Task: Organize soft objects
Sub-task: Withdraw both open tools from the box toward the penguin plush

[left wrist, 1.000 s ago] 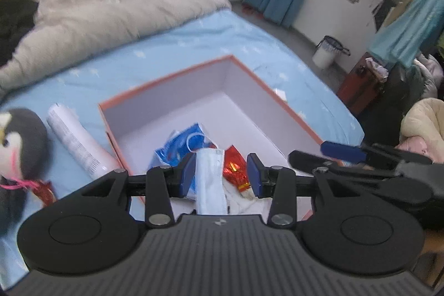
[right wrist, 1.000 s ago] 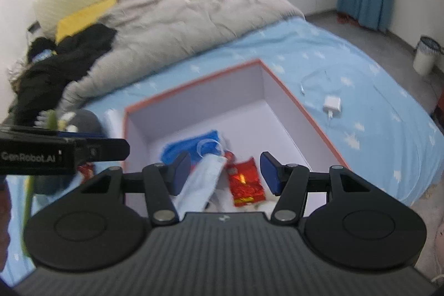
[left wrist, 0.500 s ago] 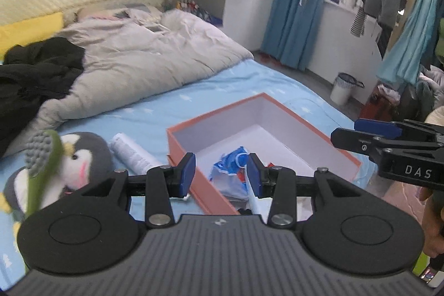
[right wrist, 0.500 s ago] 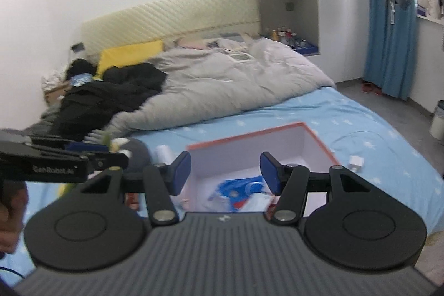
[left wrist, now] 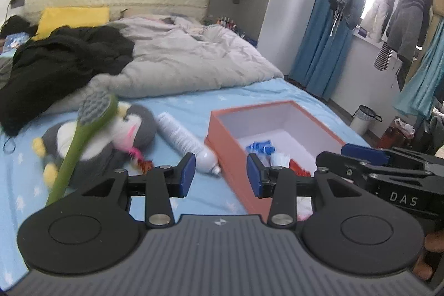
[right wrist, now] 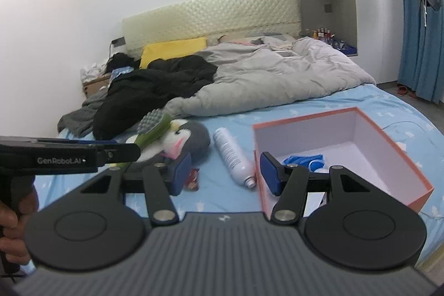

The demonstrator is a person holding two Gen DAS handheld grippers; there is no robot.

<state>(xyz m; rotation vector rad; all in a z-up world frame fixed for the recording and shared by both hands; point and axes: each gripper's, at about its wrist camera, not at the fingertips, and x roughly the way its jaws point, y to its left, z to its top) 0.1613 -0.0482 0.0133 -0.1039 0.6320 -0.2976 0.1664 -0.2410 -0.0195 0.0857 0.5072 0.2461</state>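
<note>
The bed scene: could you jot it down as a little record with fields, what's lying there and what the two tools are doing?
surface: blue star-print bed sheet
box: orange box, open, holding blue packaging
beside the box: white bottle lying on its side
soft toy: grey penguin plush, a green brush lying across it
behind: grey duvet, black clothing
left tool: open, empty
right tool: open, empty

Penguin plush [left wrist: 111, 140] and green brush [left wrist: 83, 135] motion-blurred, left of frame. Box [left wrist: 230, 140] contents half hidden behind hand-held gripper fingers [left wrist: 254, 175]. Bottle [right wrist: 233, 154] label text too small to read.
</note>
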